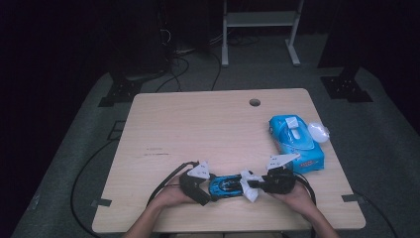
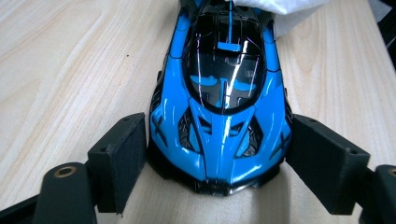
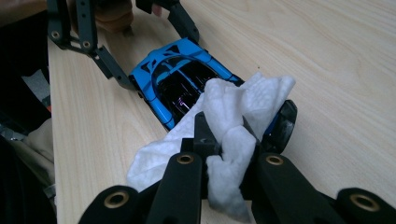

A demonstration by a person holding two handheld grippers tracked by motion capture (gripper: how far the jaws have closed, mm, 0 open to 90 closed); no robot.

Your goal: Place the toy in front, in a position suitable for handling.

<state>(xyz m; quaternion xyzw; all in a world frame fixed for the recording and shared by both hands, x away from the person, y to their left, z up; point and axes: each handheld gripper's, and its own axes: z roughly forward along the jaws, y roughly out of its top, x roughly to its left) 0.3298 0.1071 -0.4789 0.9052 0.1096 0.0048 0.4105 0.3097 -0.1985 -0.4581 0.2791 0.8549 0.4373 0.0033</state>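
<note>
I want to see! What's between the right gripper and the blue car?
A white wipe, pinched in the right gripper and lying on the car, in the right gripper view.

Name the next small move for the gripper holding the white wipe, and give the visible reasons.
Probably draw the wipe forward along the blue toy car. The right gripper is shut on the wipe, which lies over one end of the car, while the left gripper brackets the other end with jaws flanking it.

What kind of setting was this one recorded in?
Probably a lab or studio recording bay: a bare wooden table on grey carpet, dark surroundings, loose cables and a metal stand frame behind it.
</note>
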